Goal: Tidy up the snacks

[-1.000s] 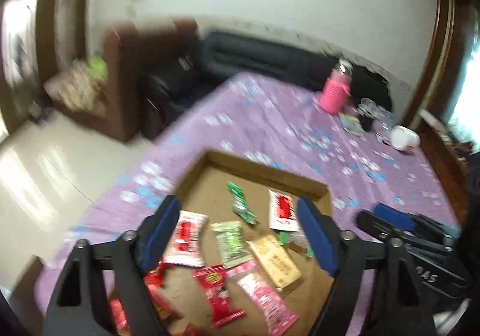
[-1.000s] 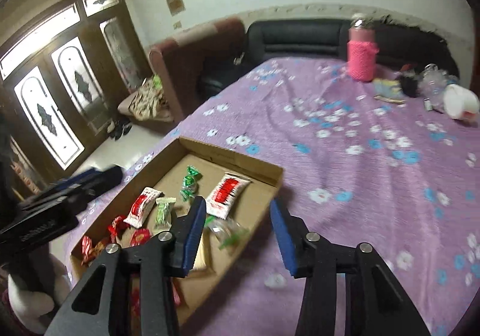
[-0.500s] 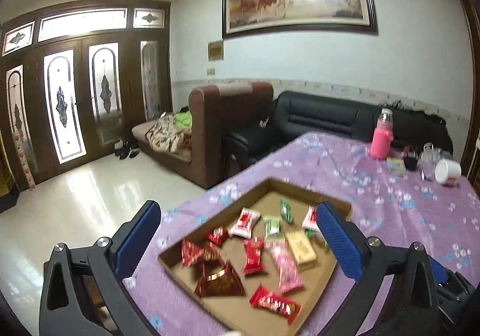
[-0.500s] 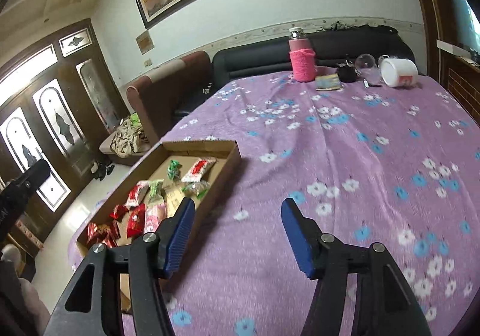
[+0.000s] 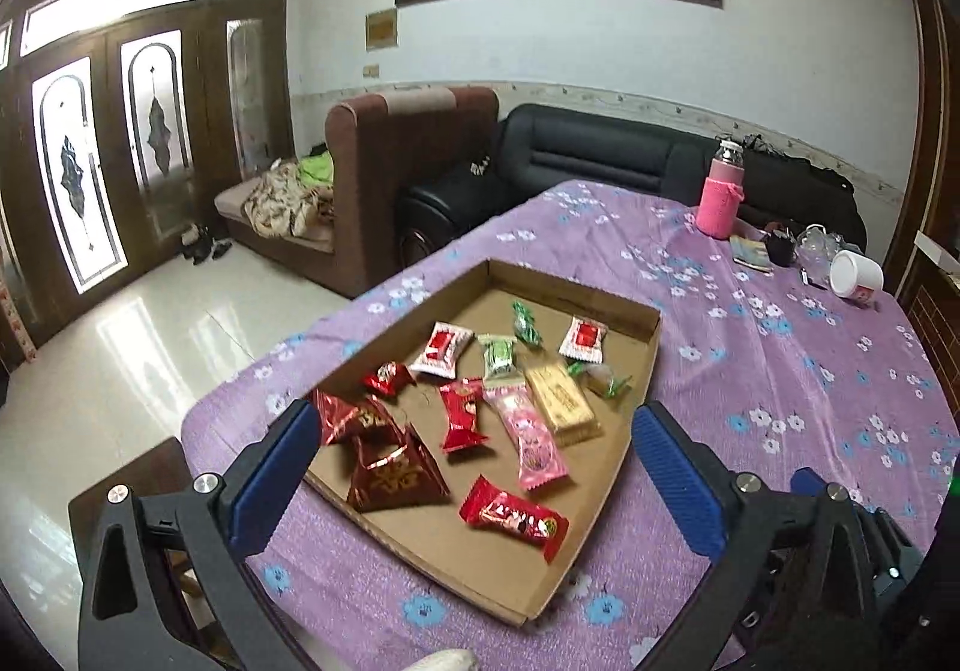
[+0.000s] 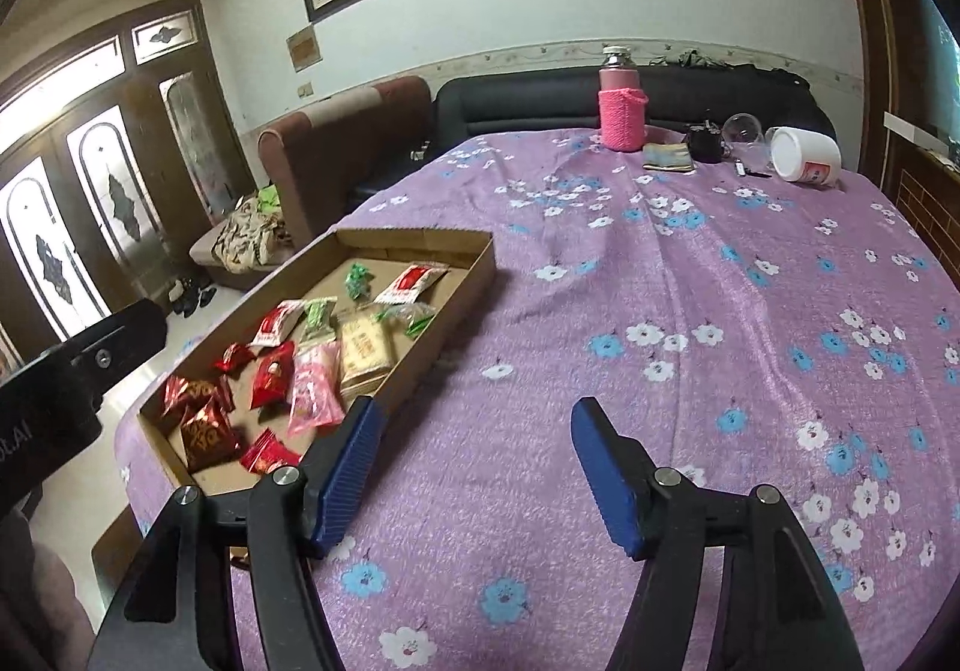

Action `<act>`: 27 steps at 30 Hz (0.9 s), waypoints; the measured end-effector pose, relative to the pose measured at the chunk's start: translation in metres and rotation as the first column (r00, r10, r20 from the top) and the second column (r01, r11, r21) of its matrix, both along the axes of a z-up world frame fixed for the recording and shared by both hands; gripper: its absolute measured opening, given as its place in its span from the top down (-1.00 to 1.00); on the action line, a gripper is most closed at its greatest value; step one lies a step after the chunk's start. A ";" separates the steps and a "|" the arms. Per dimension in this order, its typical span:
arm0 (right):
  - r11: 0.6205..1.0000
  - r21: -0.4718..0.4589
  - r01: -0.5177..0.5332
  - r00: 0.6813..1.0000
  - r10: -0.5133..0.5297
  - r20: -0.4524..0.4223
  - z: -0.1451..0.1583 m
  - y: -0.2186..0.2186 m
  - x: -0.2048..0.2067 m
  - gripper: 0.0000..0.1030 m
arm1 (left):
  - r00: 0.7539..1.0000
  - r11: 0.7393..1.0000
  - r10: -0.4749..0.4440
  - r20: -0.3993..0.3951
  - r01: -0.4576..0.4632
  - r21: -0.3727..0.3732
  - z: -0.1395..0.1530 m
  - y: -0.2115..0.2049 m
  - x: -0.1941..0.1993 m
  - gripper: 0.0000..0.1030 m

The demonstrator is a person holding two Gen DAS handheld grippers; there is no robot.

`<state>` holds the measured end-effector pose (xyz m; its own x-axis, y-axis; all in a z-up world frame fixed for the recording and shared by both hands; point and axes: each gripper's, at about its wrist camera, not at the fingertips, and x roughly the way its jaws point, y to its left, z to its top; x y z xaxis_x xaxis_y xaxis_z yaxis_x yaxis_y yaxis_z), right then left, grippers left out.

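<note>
A shallow cardboard tray [image 5: 651,338] lies on the purple flowered table and holds several wrapped snacks: red packets [image 5: 461,412], dark red pyramid packets [image 5: 393,470], a pink packet [image 5: 534,443], a tan biscuit pack [image 5: 561,401] and green candies [image 5: 498,356]. My left gripper [image 5: 474,434] is open and empty, held above the tray's near end. My right gripper [image 6: 477,437] is open and empty over bare tablecloth, to the right of the tray [image 6: 474,275]. The snacks also show in the right wrist view [image 6: 312,353].
At the table's far end stand a pink-sleeved bottle [image 5: 720,197], a white tipped cup [image 5: 855,275], a glass and small items. A brown armchair [image 5: 390,161] and black sofa [image 5: 600,155] lie beyond. The table edge drops to a tiled floor [image 5: 120,347] on the left.
Both grippers have pulled back and up from the tray, so the whole tray is in view. The right gripper has shifted right over the cloth. Both stayed open.
</note>
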<state>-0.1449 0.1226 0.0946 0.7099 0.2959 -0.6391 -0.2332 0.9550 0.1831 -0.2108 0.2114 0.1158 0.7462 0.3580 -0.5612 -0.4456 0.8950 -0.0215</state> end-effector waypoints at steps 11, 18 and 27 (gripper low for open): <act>0.998 -0.046 -0.041 0.999 0.041 0.005 -0.004 0.021 -0.007 -0.42 | 0.999 0.999 -0.016 -0.032 0.014 -0.047 -0.011 0.009 0.003 -1.00; 0.998 -0.048 -0.047 0.999 0.047 -0.006 -0.006 0.023 -0.006 -0.45 | 0.998 0.997 -0.031 -0.051 0.028 -0.071 -0.015 0.010 0.005 -1.00; 0.998 -0.051 -0.049 0.999 0.049 -0.009 -0.008 0.025 -0.007 -0.46 | 0.998 0.996 -0.034 -0.053 0.030 -0.078 -0.017 0.009 0.005 -1.00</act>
<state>-0.1522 0.1474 0.0870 0.6903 0.2970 -0.6597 -0.2785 0.9507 0.1365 -0.2054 0.2207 0.0987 0.7243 0.2885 -0.6262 -0.4193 0.9053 -0.0679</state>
